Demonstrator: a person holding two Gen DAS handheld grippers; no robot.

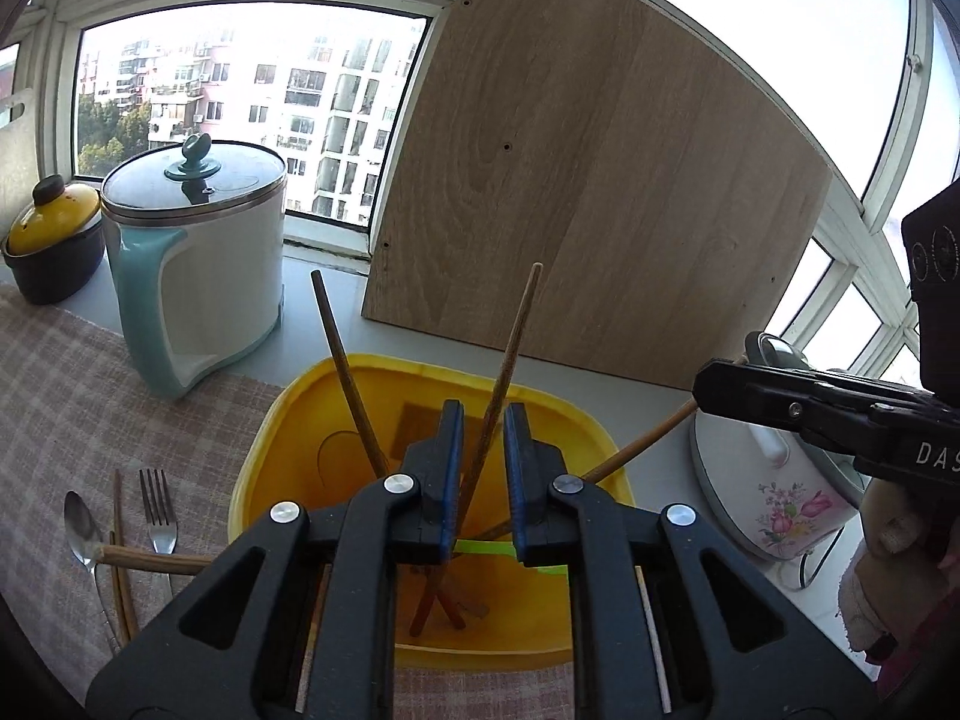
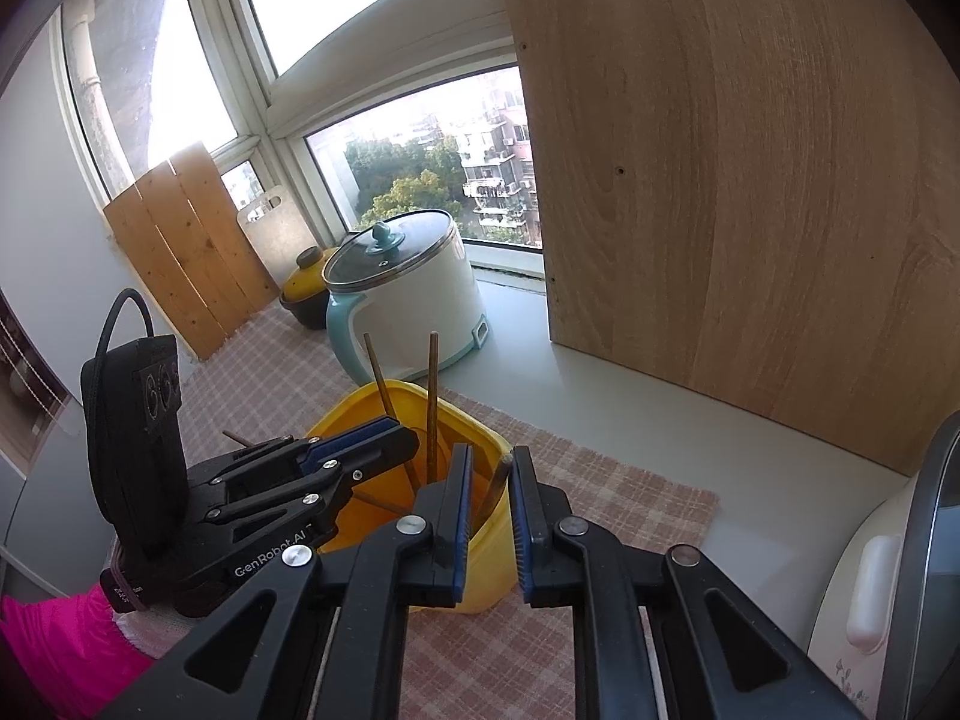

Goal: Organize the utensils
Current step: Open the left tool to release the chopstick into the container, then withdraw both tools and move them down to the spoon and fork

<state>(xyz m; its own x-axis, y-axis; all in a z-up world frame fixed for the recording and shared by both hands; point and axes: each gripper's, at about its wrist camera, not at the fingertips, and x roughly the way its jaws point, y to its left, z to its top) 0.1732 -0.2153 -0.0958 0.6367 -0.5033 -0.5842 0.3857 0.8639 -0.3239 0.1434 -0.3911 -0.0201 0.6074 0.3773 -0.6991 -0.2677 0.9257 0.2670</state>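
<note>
Left gripper (image 1: 483,420) hangs over the yellow container (image 1: 300,420), its blue pads slightly apart with a brown chopstick (image 1: 507,360) standing loose in the gap. Right gripper (image 2: 489,468), also slightly parted, has another chopstick (image 2: 497,483) leaning between its pads at the container's rim. "GenRobot.AI" reads on the left gripper's body in the right wrist view. More chopsticks stand in the container. Beside it, a spoon (image 1: 81,525) and fork (image 1: 159,519) lie on the checked cloth (image 1: 60,372) covering the surface.
</note>
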